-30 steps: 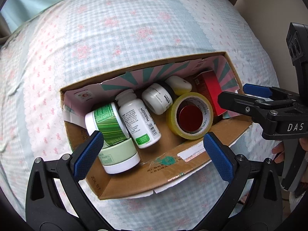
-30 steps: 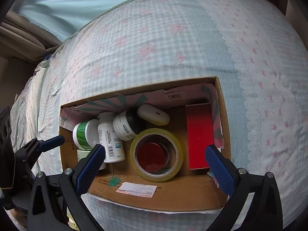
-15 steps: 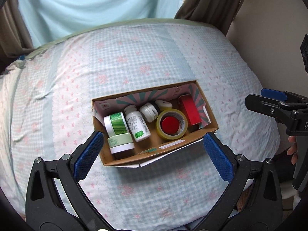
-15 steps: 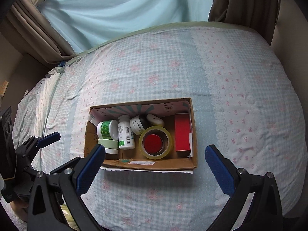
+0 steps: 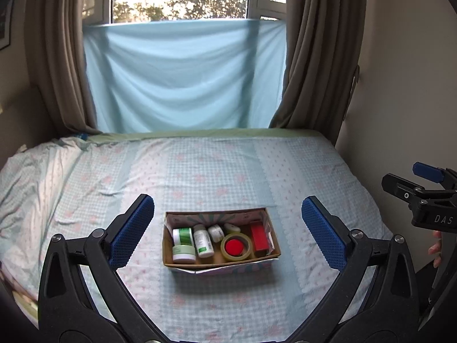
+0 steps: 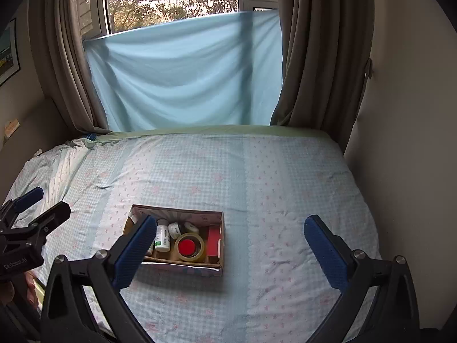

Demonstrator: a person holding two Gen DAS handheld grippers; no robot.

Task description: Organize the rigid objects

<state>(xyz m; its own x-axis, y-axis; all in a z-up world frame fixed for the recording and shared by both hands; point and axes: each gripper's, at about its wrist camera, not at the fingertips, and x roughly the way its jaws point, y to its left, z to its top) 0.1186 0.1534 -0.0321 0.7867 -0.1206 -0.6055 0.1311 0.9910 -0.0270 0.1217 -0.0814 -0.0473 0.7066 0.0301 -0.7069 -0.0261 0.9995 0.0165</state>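
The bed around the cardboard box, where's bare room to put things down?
The patterned bedspread lies bare between the open cardboard box and the blue sheet, and on both sides. Inside, bottles and yellow tape roll crowd it.

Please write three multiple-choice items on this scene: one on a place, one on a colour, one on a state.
1. Where does the cardboard box sit?
A. on the bed
B. on the windowsill
C. on a chair

2. What colour fills the middle of the tape roll?
A. green
B. red
C. black

3. How are the left hand-held gripper and the right hand-held gripper?
A. both open, empty
B. both shut on bottles
C. one holds the tape

Key: 1 A, patterned bedsheet surrounds it; 2 B, red disc shows inside; 3 A, blue pads wide apart, nothing between them.
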